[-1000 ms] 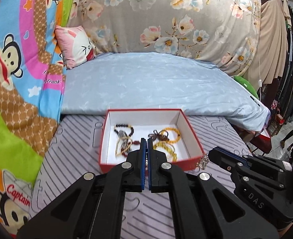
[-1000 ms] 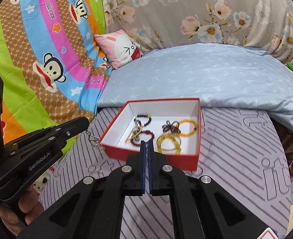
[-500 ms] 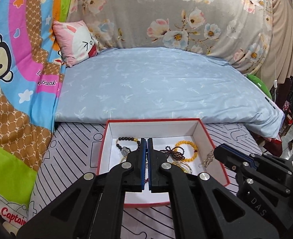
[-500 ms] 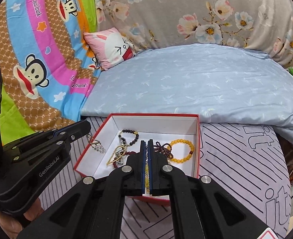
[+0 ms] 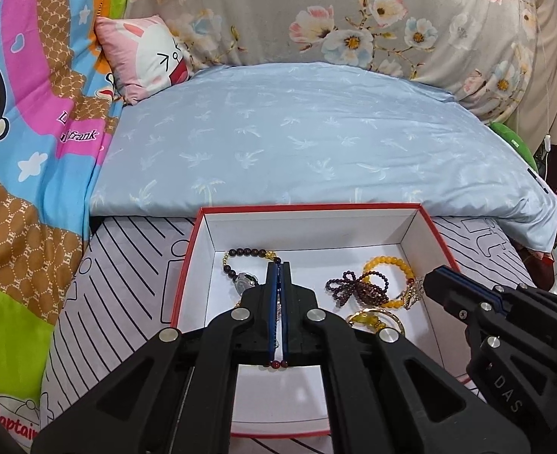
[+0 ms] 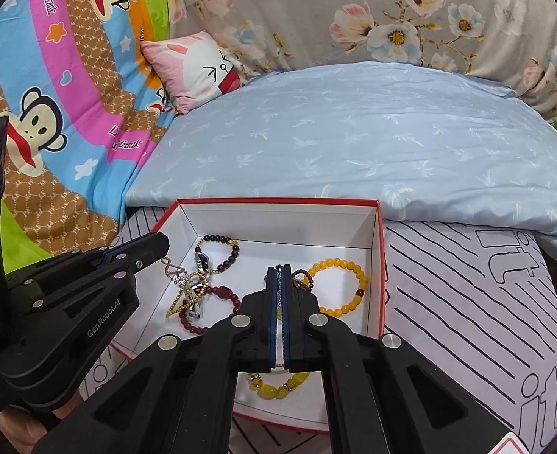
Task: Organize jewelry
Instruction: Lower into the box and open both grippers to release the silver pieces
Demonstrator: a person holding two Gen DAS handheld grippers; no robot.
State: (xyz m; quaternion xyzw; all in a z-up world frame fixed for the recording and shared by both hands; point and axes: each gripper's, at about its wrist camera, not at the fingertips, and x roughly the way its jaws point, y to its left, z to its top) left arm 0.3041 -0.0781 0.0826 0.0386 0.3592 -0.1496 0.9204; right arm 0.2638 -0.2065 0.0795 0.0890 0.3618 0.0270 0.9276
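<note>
A red box with a white inside [image 5: 418, 227] [image 6: 376, 234] sits on the striped mat and holds several bracelets: a dark bead one [image 5: 246, 253], a yellow bead one [image 6: 339, 287] and a maroon one [image 5: 354, 287]. My left gripper [image 5: 278, 265] [image 6: 164, 244] is shut on a thin silver chain [image 6: 174, 272] that hangs from its tip over the box's left side. My right gripper [image 6: 281, 268] [image 5: 428, 280] is shut on another small chain [image 5: 412, 291] over the box's right side. Both are low over the box.
A light blue quilt [image 5: 308, 140] lies right behind the box. A pink rabbit cushion [image 5: 145, 56] and a monkey-print blanket [image 6: 58, 113] are at the left. The striped mat [image 6: 467, 302] extends to the right, with its edge and the floor beyond.
Both grippers have moved forward and down over the box, each carrying its chain. The chains now hang inside the box's rim instead of outside it.
</note>
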